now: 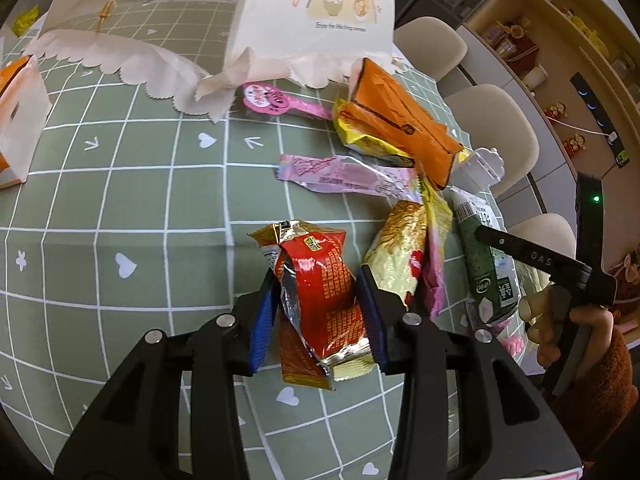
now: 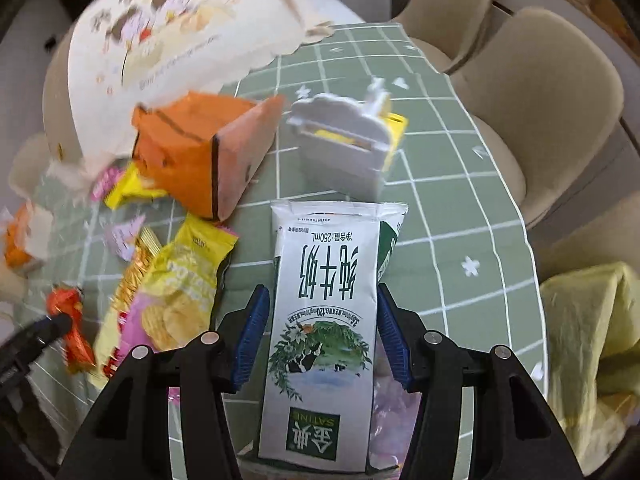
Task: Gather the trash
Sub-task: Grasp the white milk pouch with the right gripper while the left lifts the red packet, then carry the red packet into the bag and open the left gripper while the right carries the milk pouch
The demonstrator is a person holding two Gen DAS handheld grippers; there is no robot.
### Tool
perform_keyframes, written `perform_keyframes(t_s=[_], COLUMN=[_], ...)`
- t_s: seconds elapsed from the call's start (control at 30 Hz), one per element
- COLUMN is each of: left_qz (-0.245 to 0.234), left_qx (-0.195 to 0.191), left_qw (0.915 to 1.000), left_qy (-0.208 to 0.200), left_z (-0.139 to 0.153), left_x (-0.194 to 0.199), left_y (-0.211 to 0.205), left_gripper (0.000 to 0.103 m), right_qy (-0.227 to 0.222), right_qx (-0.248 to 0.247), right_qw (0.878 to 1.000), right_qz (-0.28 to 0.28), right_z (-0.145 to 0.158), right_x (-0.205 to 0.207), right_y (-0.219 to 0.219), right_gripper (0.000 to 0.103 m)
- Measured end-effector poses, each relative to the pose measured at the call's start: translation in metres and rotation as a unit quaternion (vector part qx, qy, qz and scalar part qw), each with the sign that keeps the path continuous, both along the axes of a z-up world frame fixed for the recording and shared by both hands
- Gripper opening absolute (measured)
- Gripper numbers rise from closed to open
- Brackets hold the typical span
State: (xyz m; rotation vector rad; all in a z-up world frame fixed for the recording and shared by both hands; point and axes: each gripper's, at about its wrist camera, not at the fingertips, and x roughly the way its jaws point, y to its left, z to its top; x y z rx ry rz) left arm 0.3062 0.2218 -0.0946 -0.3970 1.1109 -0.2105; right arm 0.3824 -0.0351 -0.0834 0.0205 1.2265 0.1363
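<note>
Trash lies scattered on the green checked tablecloth (image 1: 120, 200), most of it on the right side. The left gripper (image 1: 318, 312) is closed on a red wrapper (image 1: 320, 292); both blue pads press its crumpled foil near the table edge. The right gripper (image 2: 324, 332) has a white and green milk carton (image 2: 324, 320) between its pads. This view is blurred, so I cannot tell if the pads already press the carton or only stand beside it. Left of the carton lie a yellow chip bag (image 2: 180, 292) and, farther, an orange box (image 2: 200, 148). A pink wrapper (image 1: 344, 174) lies between them. A white paper bag (image 1: 312, 16) stands at the far side.
</note>
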Motion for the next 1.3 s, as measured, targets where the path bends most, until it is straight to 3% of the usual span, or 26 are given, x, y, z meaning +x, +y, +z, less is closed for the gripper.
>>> perform_keyframes(t_s=[0.17, 0.33, 0.67, 1.0, 1.3], left_qz=[0.004, -0.008, -0.048, -0.107, -0.183], left_qx=[0.002, 0.006, 0.014, 0.037, 0.008], left_qw=[1.0, 0.9998, 0.9932, 0.9776, 0.9645], left_qy=[0.0, -0.017, -0.105, -0.177, -0.191], left_z=[0.001, 0.016, 0.08, 0.142, 0.147], left_x=[-0.003, -0.006, -0.025, -0.028, -0.011], left_y=[0.001, -0.008, -0.048, -0.124, -0.219], left_gripper=[0.037, 0.037, 0.037, 0.037, 0.037], right_qy=[-0.025, -0.084, -0.195, -0.283, -0.307], right_qx=[-0.009, 0.028, 0.048, 0.019, -0.027], right_qw=[0.999, 0.995, 0.98, 0.959, 0.948], right_qz=[0.041, 0.034, 0.003, -0.025, -0.082], right_z=[0.011, 0.046, 0.108, 0.157, 0.171], right_x=[-0.008, -0.038, -0.095, -0.146, -0.169], right_y=[0.009, -0.002, -0.038, -0.097, -0.175], right_gripper=[0.047, 0.047, 0.047, 0.047, 0.047])
